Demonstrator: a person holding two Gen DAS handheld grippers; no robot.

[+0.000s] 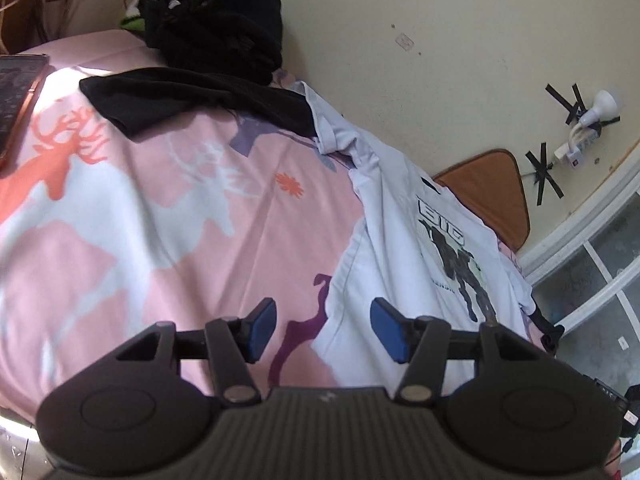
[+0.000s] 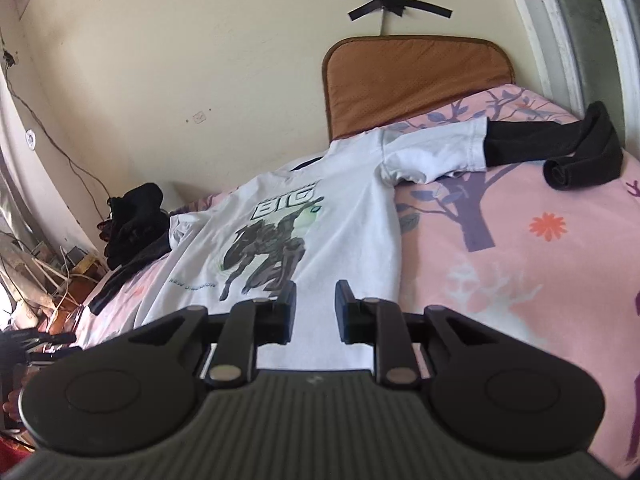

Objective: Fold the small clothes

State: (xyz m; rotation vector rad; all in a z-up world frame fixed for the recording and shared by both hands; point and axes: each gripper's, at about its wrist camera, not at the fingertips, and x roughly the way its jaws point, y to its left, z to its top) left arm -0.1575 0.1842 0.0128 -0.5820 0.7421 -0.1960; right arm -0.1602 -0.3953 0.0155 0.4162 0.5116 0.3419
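A white cotton T-shirt printed with a dark robot figure and the word "BIG" (image 2: 288,216) lies spread flat, print up, on a pink bedsheet patterned with deer and purple trees (image 2: 520,240). Its hem reaches back beneath the right gripper (image 2: 315,312), whose two black fingers stand narrowly apart over the cloth with nothing caught between them; the printed figure sits just ahead of the jaws and slightly to their left. One short sleeve stretches ahead and to the right of the jaws, its cuff overlapping a black garment with a rolled end (image 2: 576,156).

In the left wrist view the same shirt lies to the right of the left gripper (image 1: 323,330), its lower corner just under the right-hand blue pad (image 1: 390,330). These jaws stand moderately wide and empty, with bare sheet and a purple motif showing between them. Far ahead of them a flat black cloth (image 1: 192,96) lies across the sheet, touching the shirt's far edge, and behind it a heap of dark clothes (image 1: 216,20) rests against the cream wall (image 1: 400,0). A brown padded headboard (image 2: 416,80) rises beyond the shirt's collar, with crosses of black tape (image 2: 396,2) on the wall above
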